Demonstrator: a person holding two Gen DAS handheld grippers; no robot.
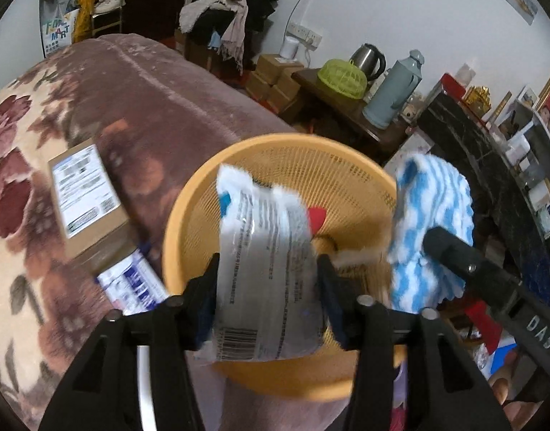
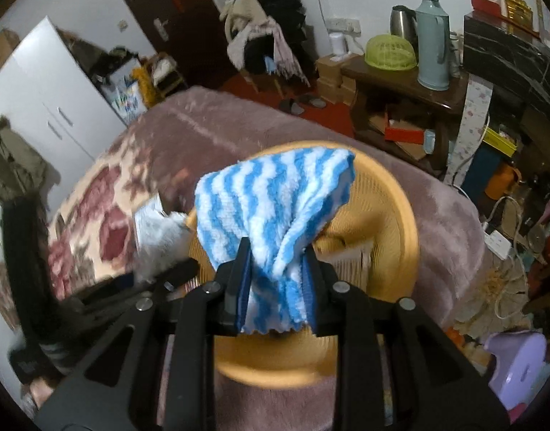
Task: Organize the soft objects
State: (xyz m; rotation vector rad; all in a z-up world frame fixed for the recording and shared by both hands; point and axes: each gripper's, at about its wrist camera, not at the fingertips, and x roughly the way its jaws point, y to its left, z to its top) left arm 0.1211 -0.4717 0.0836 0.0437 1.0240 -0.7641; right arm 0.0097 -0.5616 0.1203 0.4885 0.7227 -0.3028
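Left gripper (image 1: 267,280) clamped on a white plastic-wrapped soft pack (image 1: 264,262), printed text and barcode facing the camera, held just over the near rim of the orange mesh basket (image 1: 311,165). Right gripper (image 2: 276,280) pinched shut on a blue-and-white striped towel (image 2: 271,208), bunched between its jaws, fanning out ahead of them above the same basket (image 2: 393,215). Towel also visible right of the left gripper (image 1: 433,215). Basket sits on a pink floral blanket (image 1: 138,100); cardboard box (image 1: 88,197) lies left of the left gripper, beside the basket
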